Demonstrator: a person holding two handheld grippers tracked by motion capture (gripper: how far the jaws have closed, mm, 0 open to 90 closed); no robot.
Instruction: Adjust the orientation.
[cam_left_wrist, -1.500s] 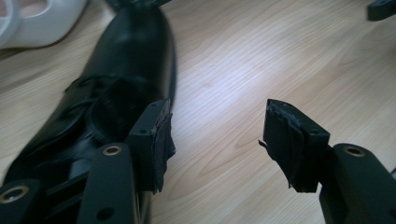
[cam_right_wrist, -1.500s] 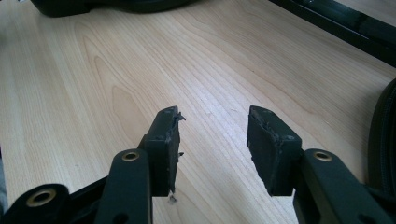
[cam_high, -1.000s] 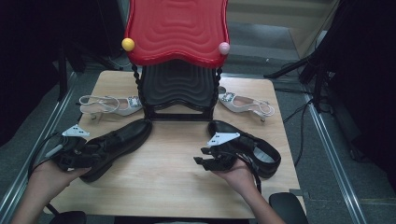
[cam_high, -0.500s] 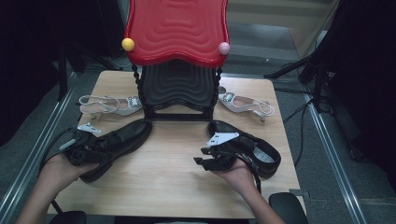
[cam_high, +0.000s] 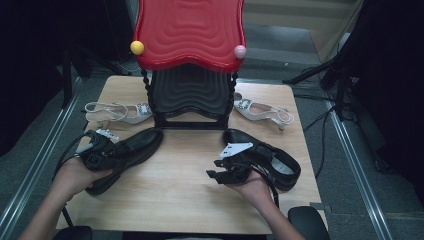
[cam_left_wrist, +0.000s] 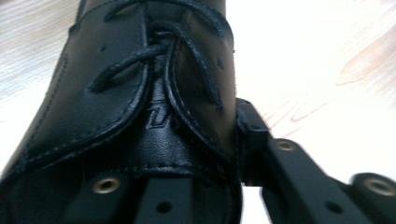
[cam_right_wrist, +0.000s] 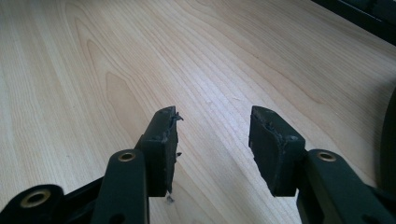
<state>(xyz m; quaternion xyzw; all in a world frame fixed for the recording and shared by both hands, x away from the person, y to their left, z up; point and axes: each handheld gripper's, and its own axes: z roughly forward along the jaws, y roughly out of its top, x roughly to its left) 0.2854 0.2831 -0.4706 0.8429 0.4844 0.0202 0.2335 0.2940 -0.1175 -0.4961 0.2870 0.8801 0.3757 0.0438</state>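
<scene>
Left gripper (cam_left_wrist: 233, 163) view: jaws clamped on black lace-up shoe (cam_left_wrist: 140, 93), one jaw w/in its opening. Right gripper (cam_right_wrist: 212, 140) view: jaws apart over bare table (cam_right_wrist: 116, 56). Shoe toe cut off.

A black leather lace-up shoe (cam_high: 131, 150) lies on its sole at the left of the light wooden table (cam_high: 175, 195), toe pointing toward the rack in the middle. Its laces (cam_left_wrist: 140, 60) are threaded and its tongue shows embossed lettering. A second black leather lace-up shoe (cam_high: 270, 157) lies at the right of the table, its opening facing up and its toe toward the rack.
</scene>
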